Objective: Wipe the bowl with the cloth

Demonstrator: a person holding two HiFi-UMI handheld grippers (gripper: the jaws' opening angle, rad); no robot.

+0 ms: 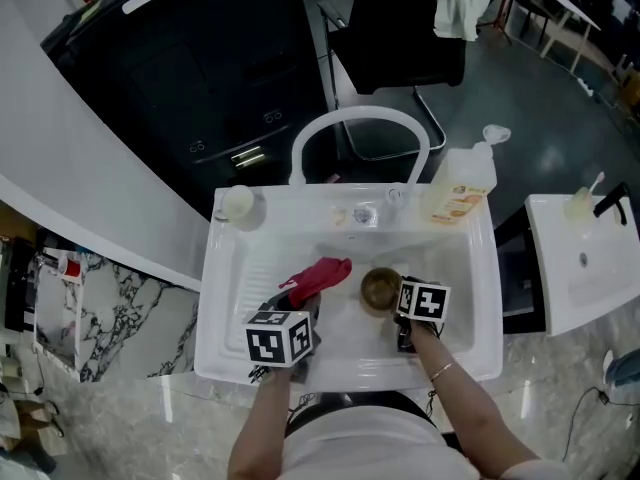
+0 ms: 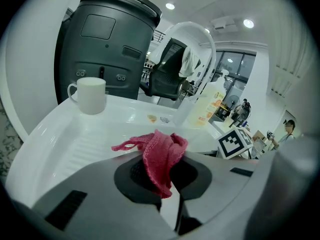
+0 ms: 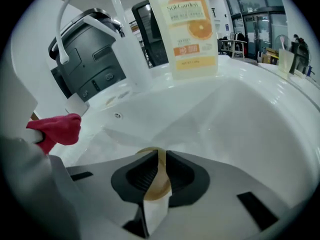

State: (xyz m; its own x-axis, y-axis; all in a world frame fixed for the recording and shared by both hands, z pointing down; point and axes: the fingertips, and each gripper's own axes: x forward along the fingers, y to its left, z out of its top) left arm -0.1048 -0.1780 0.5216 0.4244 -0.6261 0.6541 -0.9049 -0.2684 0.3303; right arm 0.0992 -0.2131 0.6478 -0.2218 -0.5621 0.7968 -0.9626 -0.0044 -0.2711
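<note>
Near the sink's front edge, the right gripper pinches the bowl's rim steady while the left gripper clamps the cloth for wiping.

left forearm and right forearm enter from 6 o'clock. left gripper points down toward 1 o'clock, jaws clamped on the cloth. right gripper points more steeply down toward 11 o'clock, jaws pinching the bowl rim.

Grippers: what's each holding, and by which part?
Left gripper: red cloth, pinched at a bunched fold. Right gripper: bowl, pinched by its rim.
</note>
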